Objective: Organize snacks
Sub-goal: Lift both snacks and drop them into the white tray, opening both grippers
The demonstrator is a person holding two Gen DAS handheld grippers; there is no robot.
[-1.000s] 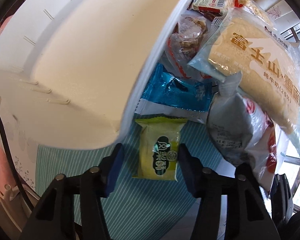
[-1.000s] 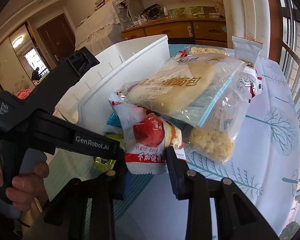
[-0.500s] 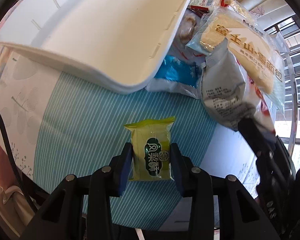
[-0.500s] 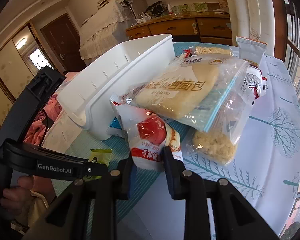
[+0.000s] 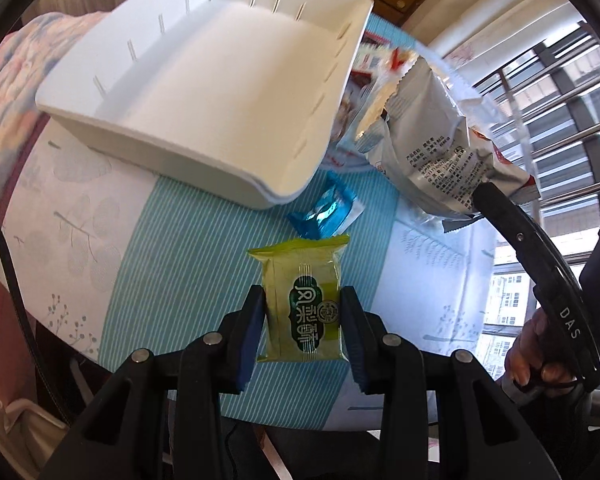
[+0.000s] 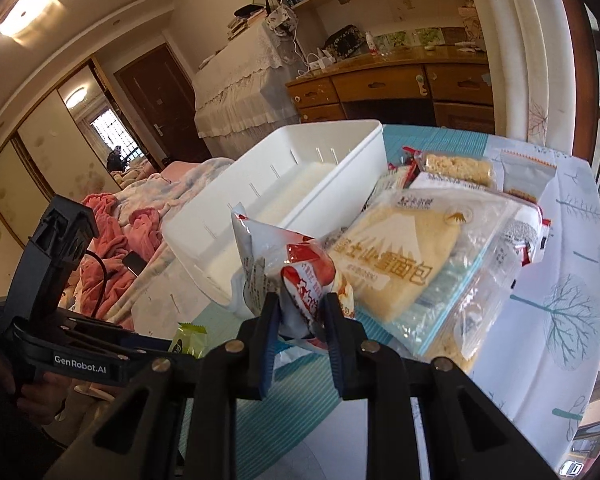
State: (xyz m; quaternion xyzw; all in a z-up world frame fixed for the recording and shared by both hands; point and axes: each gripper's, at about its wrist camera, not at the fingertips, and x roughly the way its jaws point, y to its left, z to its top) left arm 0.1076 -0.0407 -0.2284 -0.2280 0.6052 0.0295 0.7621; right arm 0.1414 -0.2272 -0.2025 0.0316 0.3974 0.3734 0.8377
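Over the striped bench, my left tongs grip the green pastry packet and my right tongs, closing, pinch the red-and-white snack bag, both next bound, I judge, for the empty white bin.

One white bin, two grippers, perhaps eight snack packets

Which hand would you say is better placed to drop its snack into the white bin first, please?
Probably left. The left gripper holds the small green packet, and the empty white bin lies open straight ahead. The right gripper clamps a bulkier red-and-white bag.
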